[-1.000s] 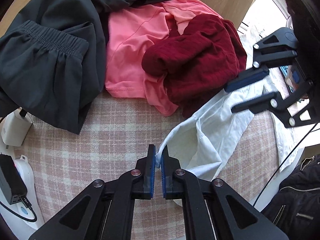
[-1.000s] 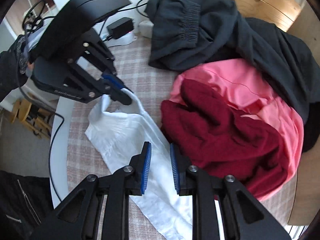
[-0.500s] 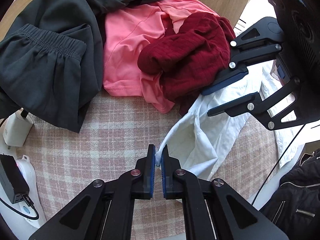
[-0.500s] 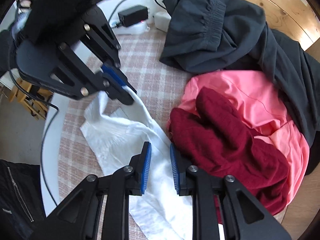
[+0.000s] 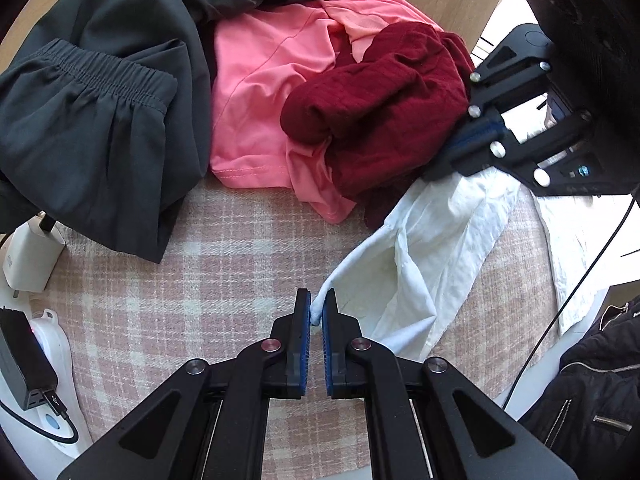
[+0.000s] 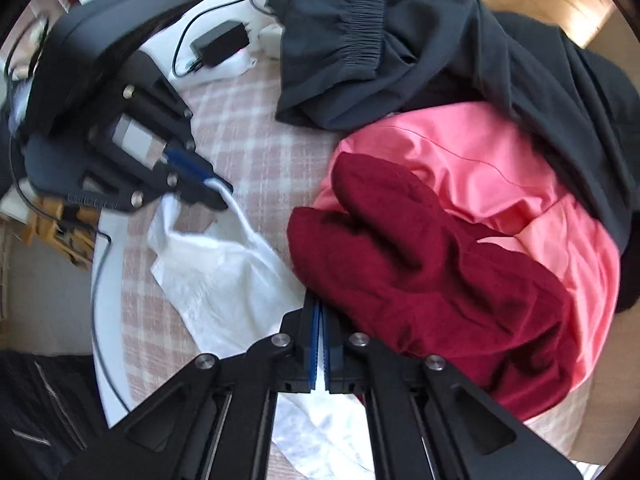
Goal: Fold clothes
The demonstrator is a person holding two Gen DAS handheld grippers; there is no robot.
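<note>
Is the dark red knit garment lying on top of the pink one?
Yes, the dark red knit garment sits heaped over the pink garment, covering its lower part.

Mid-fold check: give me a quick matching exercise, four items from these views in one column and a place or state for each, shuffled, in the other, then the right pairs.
Items:
1. white garment
2. dark red knit
3. dark grey garment
4. black charger

States:
A. plugged in at the table edge
B. heaped on the pink top
C. pinched by the left gripper
D. elastic waistband showing

Pairs: 1-C, 2-B, 3-D, 4-A
</note>
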